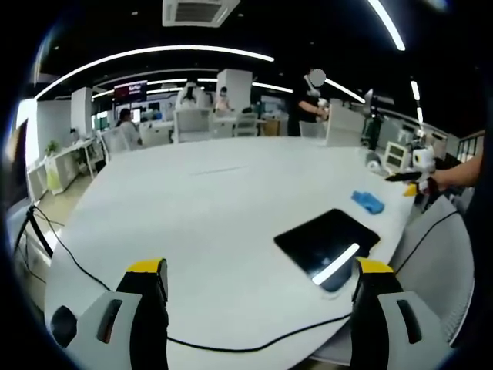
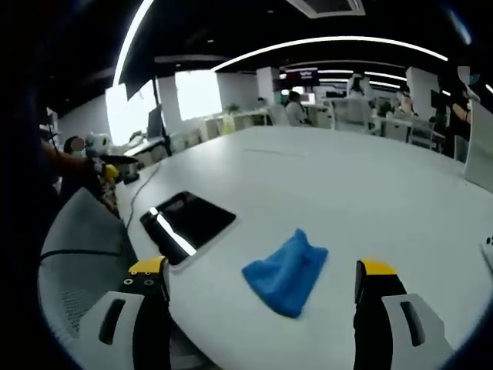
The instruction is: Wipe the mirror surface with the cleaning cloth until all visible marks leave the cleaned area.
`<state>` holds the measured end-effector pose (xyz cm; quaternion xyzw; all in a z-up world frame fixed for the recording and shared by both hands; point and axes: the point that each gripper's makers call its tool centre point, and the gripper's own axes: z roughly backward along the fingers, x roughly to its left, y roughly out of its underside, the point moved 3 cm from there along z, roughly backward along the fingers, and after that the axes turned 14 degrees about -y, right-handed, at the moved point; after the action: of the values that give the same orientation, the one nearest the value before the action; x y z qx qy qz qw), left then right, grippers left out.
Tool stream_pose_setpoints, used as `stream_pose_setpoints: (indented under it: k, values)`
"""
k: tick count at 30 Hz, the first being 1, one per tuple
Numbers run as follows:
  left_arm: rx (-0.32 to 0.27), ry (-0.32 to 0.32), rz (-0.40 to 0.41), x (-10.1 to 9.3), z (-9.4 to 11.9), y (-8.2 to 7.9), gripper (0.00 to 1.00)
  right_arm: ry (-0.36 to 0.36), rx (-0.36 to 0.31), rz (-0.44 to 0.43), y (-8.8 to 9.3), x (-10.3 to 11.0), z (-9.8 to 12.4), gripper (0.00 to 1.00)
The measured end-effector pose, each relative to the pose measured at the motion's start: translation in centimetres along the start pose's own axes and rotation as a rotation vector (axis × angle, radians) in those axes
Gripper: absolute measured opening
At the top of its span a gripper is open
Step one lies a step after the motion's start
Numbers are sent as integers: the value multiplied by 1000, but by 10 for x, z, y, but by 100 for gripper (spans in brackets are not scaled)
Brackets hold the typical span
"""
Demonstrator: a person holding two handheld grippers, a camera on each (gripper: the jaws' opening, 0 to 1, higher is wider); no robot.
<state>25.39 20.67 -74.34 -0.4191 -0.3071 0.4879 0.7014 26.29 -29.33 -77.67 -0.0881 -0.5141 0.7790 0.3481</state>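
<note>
A dark rectangular mirror lies flat on the white table near its edge, with a ceiling light reflected in it as a bright streak. A crumpled blue cleaning cloth rests on the table just beyond it. My left gripper is open and empty, short of the mirror. In the right gripper view the blue cloth lies between and just ahead of the open jaws of my right gripper, not touching them. The mirror sits to the cloth's left.
A black cable trails across the near table edge. A grey mesh chair stands beside the table by the mirror. The other gripper and a hand show at the far right. Desks, screens and people fill the office behind.
</note>
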Motion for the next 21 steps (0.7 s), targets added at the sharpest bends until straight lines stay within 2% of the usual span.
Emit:
stream_pose_setpoints:
  k: [5,11,14,16,21]
  values:
    - [13,8,-9,-1,-1,2,100,6,-1,-3,1,0,0,100]
    - [2,3,0,-1,-3,-1,100,18,9,-23,5,0,2,100]
    - [2,2,2,-1,-4,-1,100,16,18,-13,6,1,2,100]
    - [8,4,7,0,-4,0,100,13,13,30,4,2,1,100]
    - [19,10,-13,0,-3,3,100,24,46,8,7,0,0,100]
